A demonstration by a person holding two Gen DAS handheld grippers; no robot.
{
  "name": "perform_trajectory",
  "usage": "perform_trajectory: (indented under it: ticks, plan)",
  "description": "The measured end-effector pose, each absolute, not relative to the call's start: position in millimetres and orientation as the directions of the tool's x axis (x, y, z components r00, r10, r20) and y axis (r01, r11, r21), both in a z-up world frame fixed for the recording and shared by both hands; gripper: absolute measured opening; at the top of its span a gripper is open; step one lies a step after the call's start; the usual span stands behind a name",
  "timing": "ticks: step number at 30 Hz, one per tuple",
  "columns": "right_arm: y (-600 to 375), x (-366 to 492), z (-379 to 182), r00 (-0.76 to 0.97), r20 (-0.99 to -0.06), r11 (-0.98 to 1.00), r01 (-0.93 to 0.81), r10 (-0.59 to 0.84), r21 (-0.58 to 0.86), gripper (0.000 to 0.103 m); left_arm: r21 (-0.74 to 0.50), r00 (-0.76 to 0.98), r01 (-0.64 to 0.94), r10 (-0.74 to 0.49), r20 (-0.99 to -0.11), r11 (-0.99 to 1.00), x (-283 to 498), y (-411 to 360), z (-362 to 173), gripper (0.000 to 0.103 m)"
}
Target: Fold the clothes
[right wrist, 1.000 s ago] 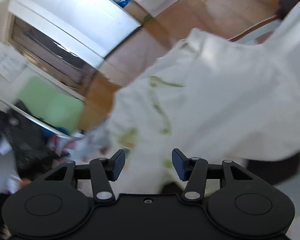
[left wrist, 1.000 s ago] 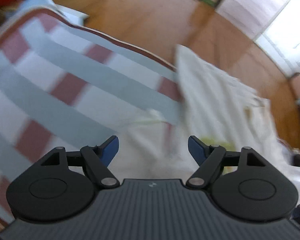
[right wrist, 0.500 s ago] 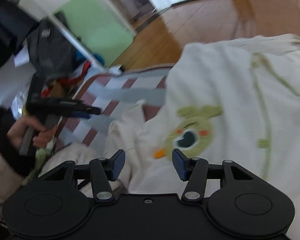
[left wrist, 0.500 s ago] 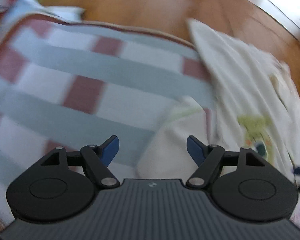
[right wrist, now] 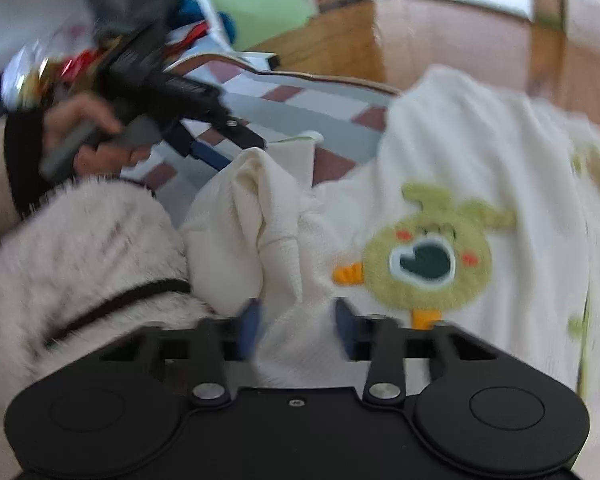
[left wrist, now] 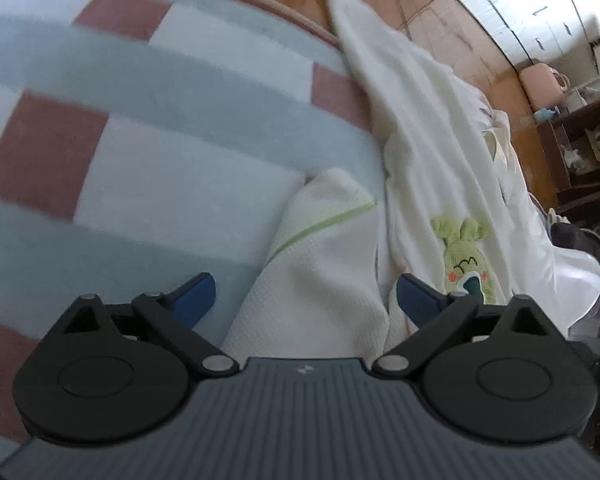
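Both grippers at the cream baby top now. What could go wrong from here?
1. The right hand-held gripper has bunched fabric of the cream garment between half-closed fingers; it may pinch several layers, giving a lumpy fold.
2. The left hand-held gripper is open over the sleeve, whose green-trimmed cuff is creased; a grasp there may lock in the crease.
3. The garment's far corner overhangs the checked mat and may drag.

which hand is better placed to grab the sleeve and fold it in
Left. The left gripper has its jaws wide open straddling the cream sleeve, whose green-trimmed cuff lies just ahead on the checked blanket. The right gripper is bunched into fabric near the frog patch.
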State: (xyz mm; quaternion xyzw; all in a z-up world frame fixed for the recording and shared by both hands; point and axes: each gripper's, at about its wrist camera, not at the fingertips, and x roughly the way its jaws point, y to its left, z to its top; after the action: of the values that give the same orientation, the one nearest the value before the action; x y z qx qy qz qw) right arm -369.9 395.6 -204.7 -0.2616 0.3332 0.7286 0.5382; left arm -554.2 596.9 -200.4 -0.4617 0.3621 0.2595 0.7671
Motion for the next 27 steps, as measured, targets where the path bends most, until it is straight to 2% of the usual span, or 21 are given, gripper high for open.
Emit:
perform_trajectory:
  ticks: [1, 2, 4, 6, 8, 11, 13, 17, 20, 23, 24, 25, 26, 27]
  plan:
    - [397.0, -368.8, -203.5, -0.248, -0.735, -0.187, -0.968, 0.631, 0.166, 0.001, -0.511, 0.598, -0.737, 0.075, -0.798, 0.442, -552.1, 595.0, -198.1, 0.006]
    - [397.9, -363.7, -200.8, -0.198, -0.725, -0.145, -0.980, 0.659, 0.136, 0.001, -0.503, 0.589, -0.750, 0.087, -0.803, 0.431, -550.5, 592.6, -196.1, 0.005]
    - [395.5, -346.3, -193.6, -0.092, -0.691, -0.035, -0.995, 0.717, 0.095, 0.001, -0.544, 0.641, -0.739, 0.166, -0.750, 0.398, -557.0, 585.9, -180.1, 0.005]
    - [387.6, -321.6, -186.8, 0.031, -0.660, 0.096, -0.993, 0.751, 0.063, 0.001, -0.574, 0.676, -0.734, 0.299, -0.674, 0.363, -572.9, 577.3, -153.1, 0.005]
    - [378.2, -298.2, -183.5, 0.109, -0.657, 0.198, -0.978, 0.746, 0.063, 0.001, -0.543, 0.652, -0.758, 0.447, -0.612, 0.361, -587.8, 566.3, -123.7, 0.005]
    - [363.8, -277.9, -183.0, 0.104, -0.662, 0.243, -0.962, 0.742, 0.121, 0.001, -0.392, 0.550, -0.835, 0.606, -0.575, 0.386, -595.4, 551.5, -92.3, 0.005]
    - [355.4, -269.2, -183.1, 0.088, -0.664, 0.254, -0.954, 0.743, 0.157, 0.001, -0.302, 0.499, -0.866, 0.659, -0.563, 0.398, -597.2, 545.0, -79.8, 0.005]
    - [350.6, -275.1, -182.9, 0.071, -0.650, 0.231, -0.959, 0.757, 0.164, 0.001, -0.223, 0.421, -0.907, 0.746, -0.516, 0.357, -616.4, 543.1, -52.5, 0.005]
    - [351.2, -279.9, -181.2, 0.078, -0.634, 0.235, -0.958, 0.769, 0.167, 0.001, -0.326, 0.361, -0.924, 0.736, -0.573, 0.200, -650.3, 555.2, -36.0, 0.005]
    - [363.5, -283.3, -182.7, 0.121, -0.643, 0.251, -0.961, 0.757, 0.115, 0.001, -0.623, 0.468, -0.780, 0.605, -0.644, -0.059, -700.5, 577.4, -58.8, 0.007]
    - [372.3, -282.4, -187.8, 0.153, -0.671, 0.271, -0.960, 0.726, 0.073, 0.001, -0.689, 0.516, -0.714, 0.569, -0.640, -0.128, -711.6, 584.4, -70.1, 0.009]
    - [381.1, -281.4, -192.8, 0.186, -0.696, 0.289, -0.957, 0.693, 0.031, 0.001, -0.704, 0.530, -0.695, 0.559, -0.638, -0.144, -713.6, 588.6, -78.2, 0.012]
    - [389.8, -280.5, -197.9, 0.220, -0.720, 0.305, -0.952, 0.659, -0.012, 0.001, -0.697, 0.524, -0.703, 0.561, -0.641, -0.140, -712.5, 591.5, -83.6, 0.025]
    - [398.6, -279.5, -203.0, 0.253, -0.740, 0.319, -0.946, 0.623, -0.055, 0.001, -0.690, 0.518, -0.711, 0.562, -0.644, -0.136, -711.4, 594.4, -88.9, 0.043]
